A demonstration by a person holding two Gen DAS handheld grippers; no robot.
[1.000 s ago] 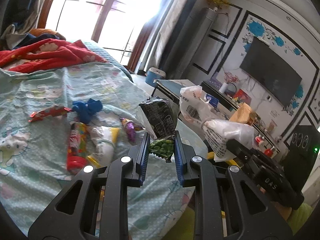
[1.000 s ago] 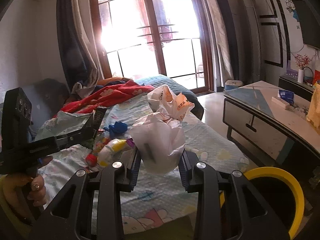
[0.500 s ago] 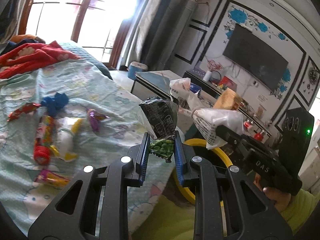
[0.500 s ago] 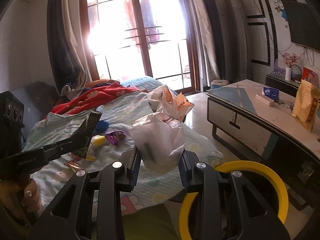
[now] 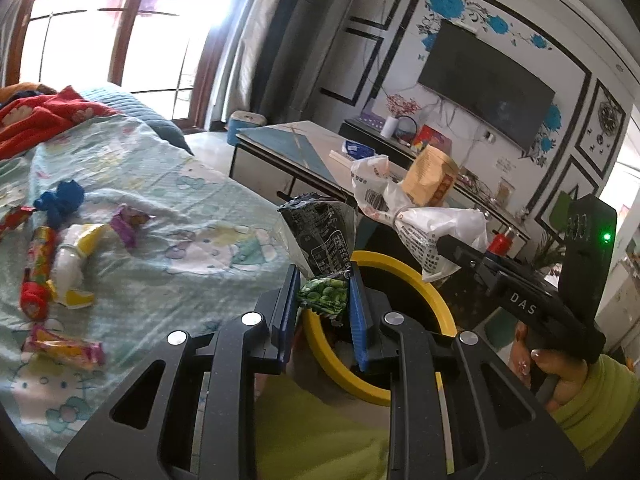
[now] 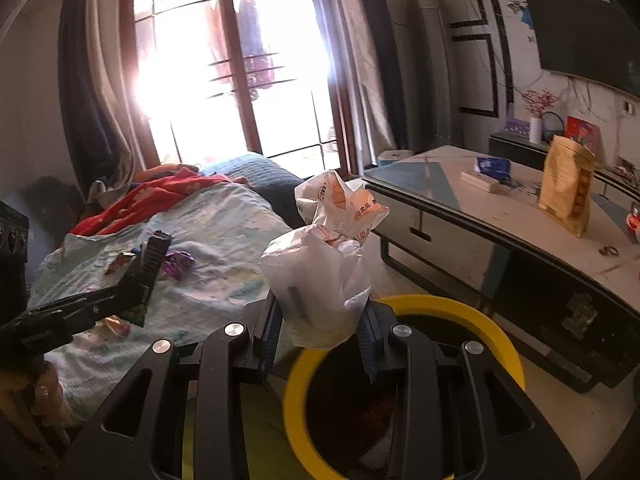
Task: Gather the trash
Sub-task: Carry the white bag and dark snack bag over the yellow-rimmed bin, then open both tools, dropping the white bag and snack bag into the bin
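Yellow-rimmed round bin (image 5: 404, 268) on floor between bed (image 5: 192, 216) and low counter (image 6: 496, 208). Wrappers on bed, left of bin. Tan paper bag (image 6: 566, 186) on counter.

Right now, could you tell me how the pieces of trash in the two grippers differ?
The left gripper holds a black printed snack packet showing green peas; the right gripper holds a white plastic bag. The snack packet is flat and stiff; the white plastic bag is bulky and crumpled. Both are clamped above the yellow-rimmed bin.
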